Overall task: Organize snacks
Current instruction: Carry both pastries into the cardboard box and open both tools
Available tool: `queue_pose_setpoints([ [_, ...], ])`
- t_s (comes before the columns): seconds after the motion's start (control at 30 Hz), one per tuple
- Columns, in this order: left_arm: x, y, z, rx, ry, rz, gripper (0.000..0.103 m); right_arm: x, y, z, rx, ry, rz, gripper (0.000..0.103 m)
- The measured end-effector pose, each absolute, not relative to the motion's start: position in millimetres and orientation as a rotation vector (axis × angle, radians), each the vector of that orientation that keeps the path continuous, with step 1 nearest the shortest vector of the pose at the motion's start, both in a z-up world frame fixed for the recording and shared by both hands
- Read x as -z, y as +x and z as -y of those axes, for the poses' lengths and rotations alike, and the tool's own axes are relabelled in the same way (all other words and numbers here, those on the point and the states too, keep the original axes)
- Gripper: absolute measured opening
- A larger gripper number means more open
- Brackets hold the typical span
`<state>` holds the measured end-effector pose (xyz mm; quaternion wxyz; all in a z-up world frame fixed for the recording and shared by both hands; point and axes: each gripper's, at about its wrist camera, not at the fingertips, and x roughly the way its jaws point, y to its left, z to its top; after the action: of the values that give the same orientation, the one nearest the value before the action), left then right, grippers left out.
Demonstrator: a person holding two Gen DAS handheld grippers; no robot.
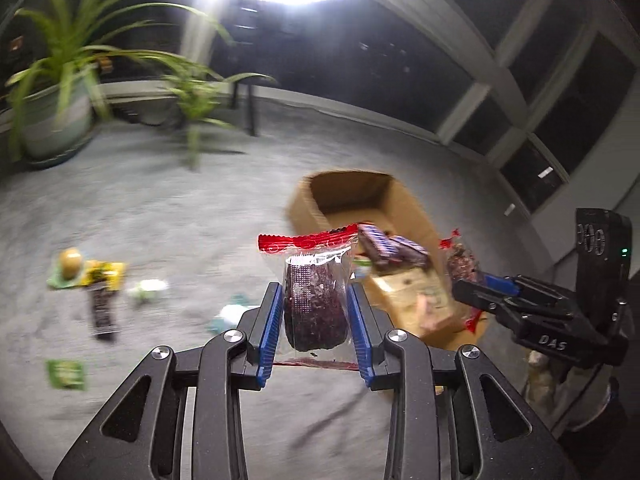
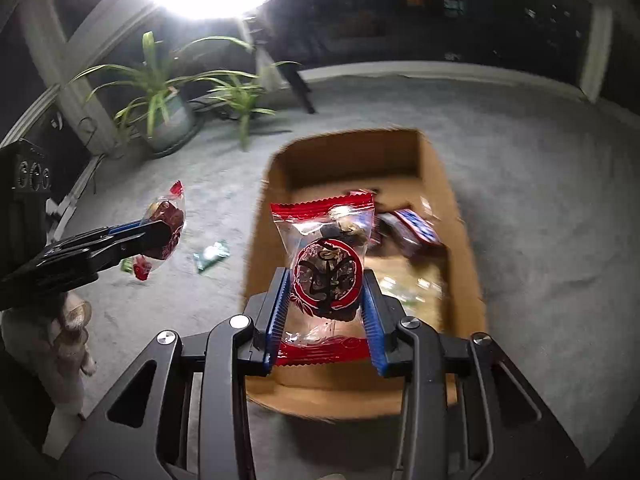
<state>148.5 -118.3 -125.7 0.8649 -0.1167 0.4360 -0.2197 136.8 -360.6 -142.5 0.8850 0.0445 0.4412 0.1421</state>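
The left gripper has its blue-padded jaws closed narrowly on a clear plastic snack packet with red crimped ends and a dark round cake inside, held edge-on above the grey carpeted floor. The right gripper clamps a second clear red-ended packet printed with a red circular emblem, its jaws pressing both sides, and it hangs over the open brown cardboard box. Inside that box lie blue-and-red wrapped bars and other wrappers (too blurred to name). On the carpet left of the box are loose snacks: a small green packet, a yellow-and-black wrapper and a green square sachet. A potted green plant in a pale pot stands at the far edge of the floor.
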Motion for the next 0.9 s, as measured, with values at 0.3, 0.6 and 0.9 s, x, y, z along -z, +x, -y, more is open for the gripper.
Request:
queue_pose_setpoints([
  [0.3, 130, 147, 194, 0.584, -0.224, -0.943, 0.031, 158, 136, 399, -0.245, 0.112, -0.939, 0.037],
  [0.6, 138, 147, 222, 0.582, -0.182, -0.969, 0.043, 159, 134, 414, -0.242, 0.128, -0.925, 0.043],
  [0.9, 134, 137, 211, 0.555, -0.195, -0.954, 0.049, 150, 129, 410, -0.238, 0.138, -0.895, 0.055],
])
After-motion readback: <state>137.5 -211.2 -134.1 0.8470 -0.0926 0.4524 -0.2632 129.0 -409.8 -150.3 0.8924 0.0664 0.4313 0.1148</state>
